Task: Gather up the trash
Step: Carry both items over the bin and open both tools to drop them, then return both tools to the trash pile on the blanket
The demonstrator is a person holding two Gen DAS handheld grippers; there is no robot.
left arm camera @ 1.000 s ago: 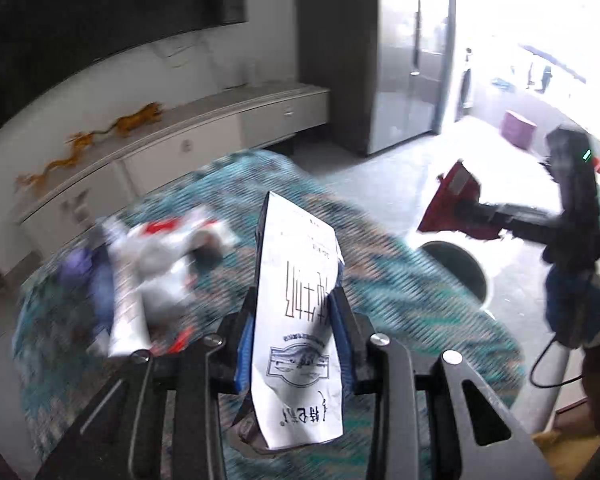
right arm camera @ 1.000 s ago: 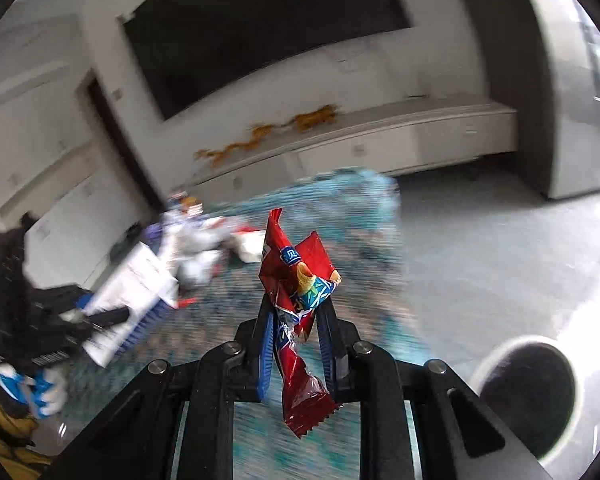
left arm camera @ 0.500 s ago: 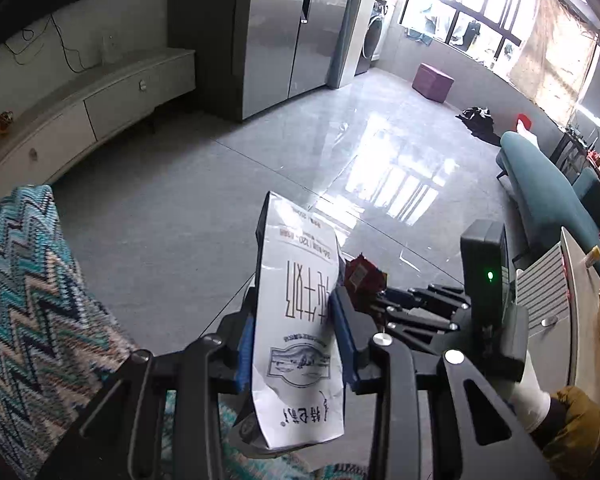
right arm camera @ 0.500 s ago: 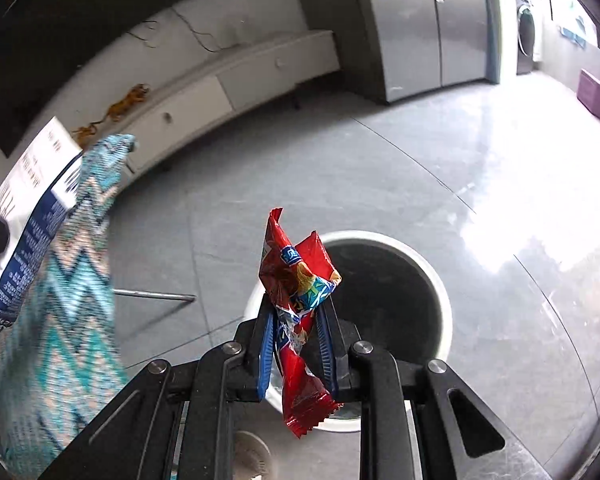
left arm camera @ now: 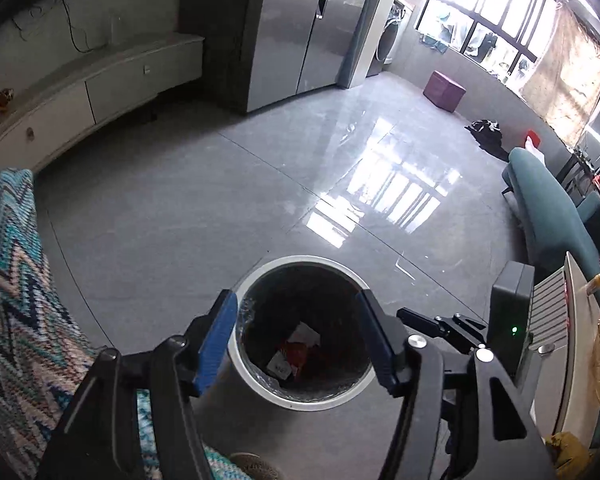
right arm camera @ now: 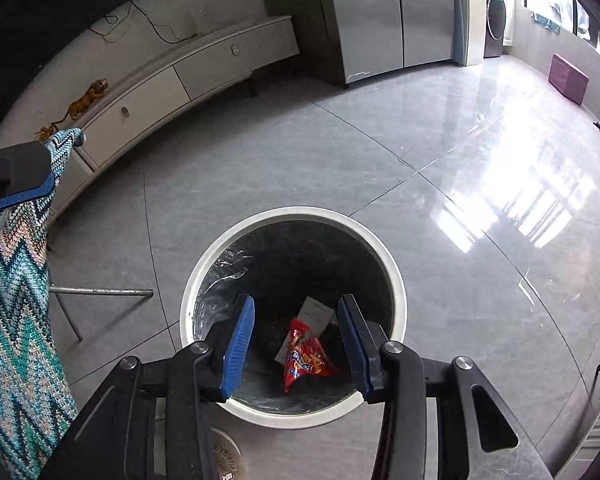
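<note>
Red wrapper (right arm camera: 306,356) lies in bin (right arm camera: 396,280), likely atop white packet (right arm camera: 316,312).

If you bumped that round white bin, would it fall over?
Probably not easily: the bin looks wide and stands flat on the floor. It likely slides instead, since the tiles look glossy. It seems light, holding only a wrapper and paper.

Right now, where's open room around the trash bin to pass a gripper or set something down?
Bare grey floor lies between the trash bin, the white TV cabinet and the fridge. It is tighter on the bin's left, by the zigzag cloth and metal leg. Inside the bin lie a red wrapper and a white pouch.
</note>
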